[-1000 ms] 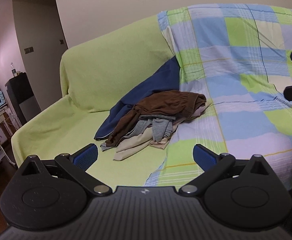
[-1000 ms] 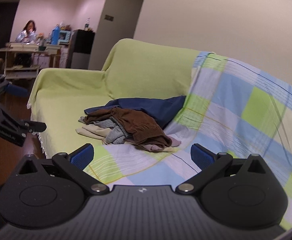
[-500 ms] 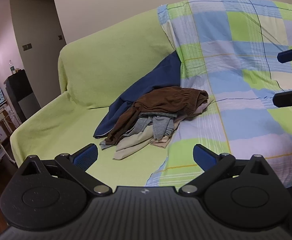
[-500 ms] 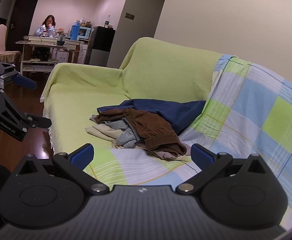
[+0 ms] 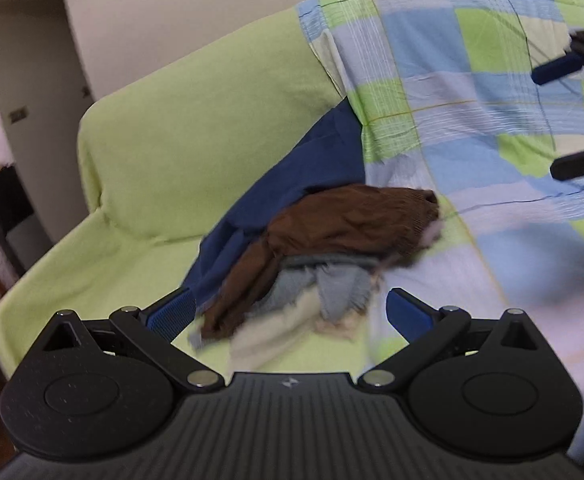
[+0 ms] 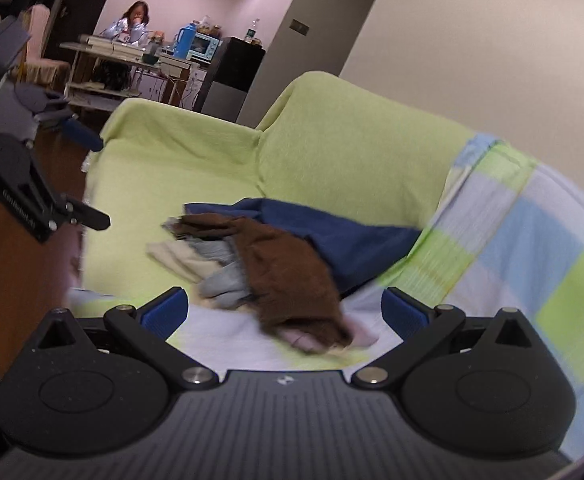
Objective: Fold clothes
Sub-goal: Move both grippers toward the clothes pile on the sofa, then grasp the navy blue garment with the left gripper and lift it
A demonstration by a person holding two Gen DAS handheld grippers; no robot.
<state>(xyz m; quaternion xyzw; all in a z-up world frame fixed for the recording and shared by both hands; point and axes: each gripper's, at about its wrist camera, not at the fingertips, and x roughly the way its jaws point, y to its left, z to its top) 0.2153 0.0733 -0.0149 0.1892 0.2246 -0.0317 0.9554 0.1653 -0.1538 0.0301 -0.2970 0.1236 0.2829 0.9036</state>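
A pile of clothes lies on the sofa seat: a brown garment [image 5: 352, 220] on top, grey [image 5: 332, 284] and beige [image 5: 276, 332] pieces under it, a dark blue one [image 5: 304, 176] behind. My left gripper [image 5: 290, 314] is open just in front of the pile, nothing between its fingers. In the right wrist view the brown garment [image 6: 288, 276] lies ahead of my open right gripper [image 6: 284, 312], with the blue garment [image 6: 340, 232] behind. Each gripper shows in the other's view: the right gripper [image 5: 572, 116] at the right edge, the left gripper [image 6: 88, 176] at the left.
The sofa [image 5: 180, 152] has a light green cover, with a blue-green checked blanket [image 5: 472, 92] over its right part. A person [image 6: 130, 20] sits at a cluttered table [image 6: 108, 48] far back, beside a black fridge [image 6: 232, 76]. Wooden floor [image 6: 20, 280] lies left of the sofa.
Both grippers have moved closer to the pile, which now looks larger and sits between the fingers in each view. Both stay open.
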